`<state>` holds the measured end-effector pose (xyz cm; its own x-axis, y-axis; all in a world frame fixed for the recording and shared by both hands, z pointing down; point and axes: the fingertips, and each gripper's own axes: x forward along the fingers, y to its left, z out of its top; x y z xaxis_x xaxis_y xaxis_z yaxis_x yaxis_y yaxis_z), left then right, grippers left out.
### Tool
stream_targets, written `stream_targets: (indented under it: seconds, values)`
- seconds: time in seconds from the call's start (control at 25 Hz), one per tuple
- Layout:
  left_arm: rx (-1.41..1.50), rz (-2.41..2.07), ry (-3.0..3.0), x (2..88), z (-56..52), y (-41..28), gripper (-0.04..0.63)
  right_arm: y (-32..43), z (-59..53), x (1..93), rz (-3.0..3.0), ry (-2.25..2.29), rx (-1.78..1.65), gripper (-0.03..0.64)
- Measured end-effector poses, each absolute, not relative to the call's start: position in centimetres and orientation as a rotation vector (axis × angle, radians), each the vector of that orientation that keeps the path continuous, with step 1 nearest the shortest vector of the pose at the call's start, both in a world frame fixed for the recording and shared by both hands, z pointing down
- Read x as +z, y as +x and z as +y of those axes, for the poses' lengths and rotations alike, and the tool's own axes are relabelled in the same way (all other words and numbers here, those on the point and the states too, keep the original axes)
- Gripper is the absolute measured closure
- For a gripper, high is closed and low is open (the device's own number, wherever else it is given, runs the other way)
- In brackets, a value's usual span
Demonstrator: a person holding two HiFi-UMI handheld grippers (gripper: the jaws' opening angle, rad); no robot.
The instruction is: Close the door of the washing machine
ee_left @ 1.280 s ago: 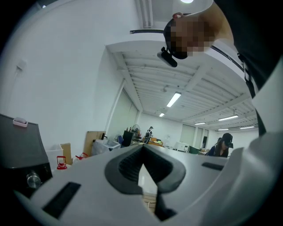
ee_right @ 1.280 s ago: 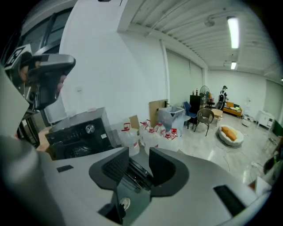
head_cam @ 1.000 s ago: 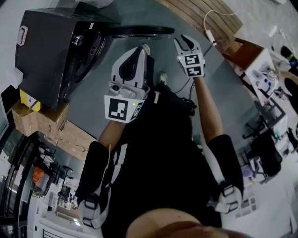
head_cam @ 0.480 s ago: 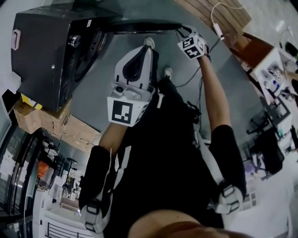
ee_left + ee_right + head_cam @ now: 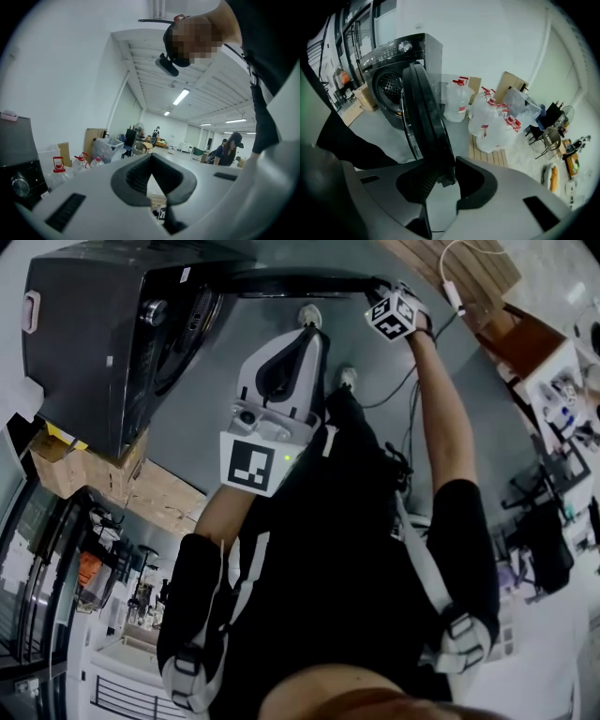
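Washing machine [image 5: 94, 334] sits upper left in head view, its door [image 5: 300, 282] swung out to the right along the top edge. Right gripper [image 5: 380, 287] is at the door's free end. The door rim stands between its closing jaws, with a gap left on one side. Left gripper [image 5: 274, 395] is lower, in front of the person's torso, apart from the door. Cardboard box [image 5: 80, 474] is just beside the machine on the floor. In right gripper view, water jugs [image 5: 457, 101] stand right of the machine by the wall, with bagged bottles [image 5: 497, 124] next to them on a slatted pallet [image 5: 487, 157].
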<state>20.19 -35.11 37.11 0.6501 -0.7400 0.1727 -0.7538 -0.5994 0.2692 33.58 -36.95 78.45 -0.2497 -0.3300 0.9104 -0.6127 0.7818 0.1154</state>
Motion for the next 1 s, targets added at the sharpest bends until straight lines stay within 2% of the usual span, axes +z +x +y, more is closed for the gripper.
stream_targets:
  seconds: [0.12,0.48,1.0]
  values:
    - [0.063,-1.194,2.555,37.1,-34.7,20.3,0.591,34.0,-37.1,78.7,-1.855,0.716,0.291,0.545]
    - [0.06,-1.248,2.55,36.9,-31.7,19.4,0.591,34.0,-35.1,78.9,-1.853,0.699,0.25,0.552]
    - [-0.001,-1.406,2.486,36.6,-22.1,18.4,0.591,31.2,-25.4,79.8,-1.9,0.621,0.235,0.566]
